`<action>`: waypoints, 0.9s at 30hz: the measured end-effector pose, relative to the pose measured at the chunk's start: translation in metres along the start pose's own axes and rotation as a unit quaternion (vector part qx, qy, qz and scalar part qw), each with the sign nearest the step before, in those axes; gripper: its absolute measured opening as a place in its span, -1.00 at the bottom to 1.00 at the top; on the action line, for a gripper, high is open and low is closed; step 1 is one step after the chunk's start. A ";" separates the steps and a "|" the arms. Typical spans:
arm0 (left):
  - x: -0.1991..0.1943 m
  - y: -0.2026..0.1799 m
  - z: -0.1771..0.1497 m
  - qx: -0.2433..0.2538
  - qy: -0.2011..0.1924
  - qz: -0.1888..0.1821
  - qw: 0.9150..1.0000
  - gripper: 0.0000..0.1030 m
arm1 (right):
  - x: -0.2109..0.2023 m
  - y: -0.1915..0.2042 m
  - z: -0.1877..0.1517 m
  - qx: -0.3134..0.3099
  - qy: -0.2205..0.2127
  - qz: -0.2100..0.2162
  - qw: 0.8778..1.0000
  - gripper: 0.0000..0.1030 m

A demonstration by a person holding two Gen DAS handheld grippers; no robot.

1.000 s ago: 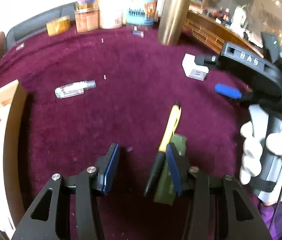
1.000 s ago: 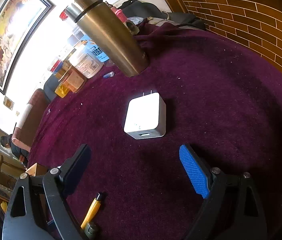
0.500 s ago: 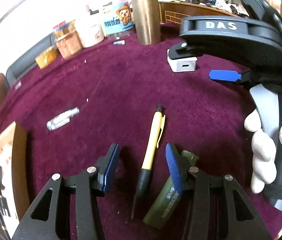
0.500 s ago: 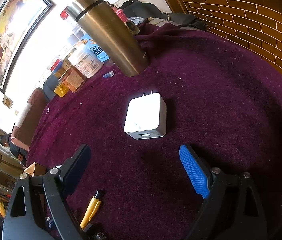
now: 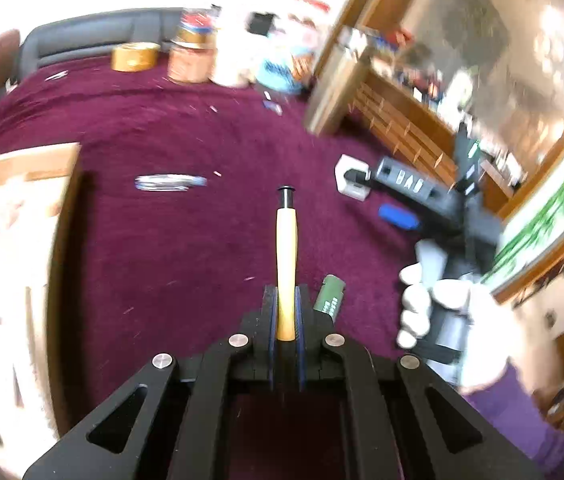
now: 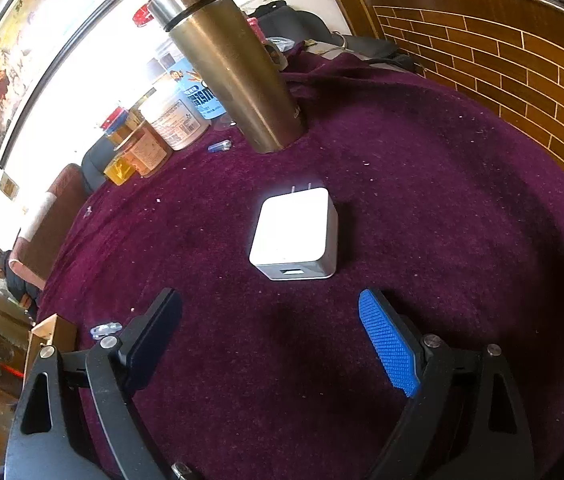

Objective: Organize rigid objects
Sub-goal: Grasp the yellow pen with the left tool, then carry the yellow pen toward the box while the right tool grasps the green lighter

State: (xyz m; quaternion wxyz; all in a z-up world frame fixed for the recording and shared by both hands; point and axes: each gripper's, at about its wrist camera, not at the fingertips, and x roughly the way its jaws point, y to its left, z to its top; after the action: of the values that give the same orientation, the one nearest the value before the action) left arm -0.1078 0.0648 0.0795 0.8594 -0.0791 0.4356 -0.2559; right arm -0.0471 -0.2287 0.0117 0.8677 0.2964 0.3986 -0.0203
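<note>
Several things crowded the maroon cloth [image 5: 185, 248] around the yellow pen [image 5: 286, 264], the landmark for all of it: a green tube [image 5: 330, 300] lay just right of it and close to the blue pads [image 5: 298, 320], a clear little bottle [image 5: 169, 182] lay beyond it to the left, a cardboard box [image 5: 21, 184] stood at the left edge, and jars [image 5: 191, 60] lined the far rim well past its tip. Right of the pen a gloved hand [image 5: 422, 308] carried the right gripper [image 6: 269, 340], jaws wide apart, nothing between them, with the white charger [image 6: 296, 232] flat on the cloth just ahead and a steel flask [image 6: 233, 60] standing upright behind that. The pen's long axis ran straight away from the left gripper [image 5: 285, 308], black clicker end pointing far out toward the jars, lower barrel buried between the pads. That gripper's jaws had just been closing and were clamped on the pen, which was gripped squarely in the middle of the tool, seemingly clear of the cloth.
</note>
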 end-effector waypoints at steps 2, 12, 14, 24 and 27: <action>-0.028 0.011 -0.007 -0.016 -0.027 -0.002 1.000 -0.89 | -0.006 0.006 -0.006 -0.003 0.025 0.010 1.000 0.75; -0.103 0.087 -0.041 -0.085 -0.097 0.012 0.992 -0.89 | -0.035 0.086 -0.102 -0.147 0.109 -0.053 0.982 0.67; -0.113 0.101 -0.049 -0.099 -0.106 0.012 0.989 -0.89 | -0.029 0.105 -0.115 -0.191 0.097 -0.095 0.972 0.45; -0.154 0.150 -0.076 -0.136 -0.136 0.040 0.981 -0.89 | -0.025 0.114 -0.110 -0.184 0.111 -0.059 0.975 -0.63; -0.153 0.163 -0.078 -0.145 -0.127 0.051 0.980 -0.89 | -0.033 0.114 -0.108 -0.160 0.116 -0.011 0.980 -0.64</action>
State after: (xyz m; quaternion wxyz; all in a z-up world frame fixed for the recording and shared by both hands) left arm -0.1837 0.2891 0.0815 0.8991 -0.2123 0.3588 -0.1334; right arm -0.1122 -0.0839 0.0368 0.8514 0.1491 0.4982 0.0686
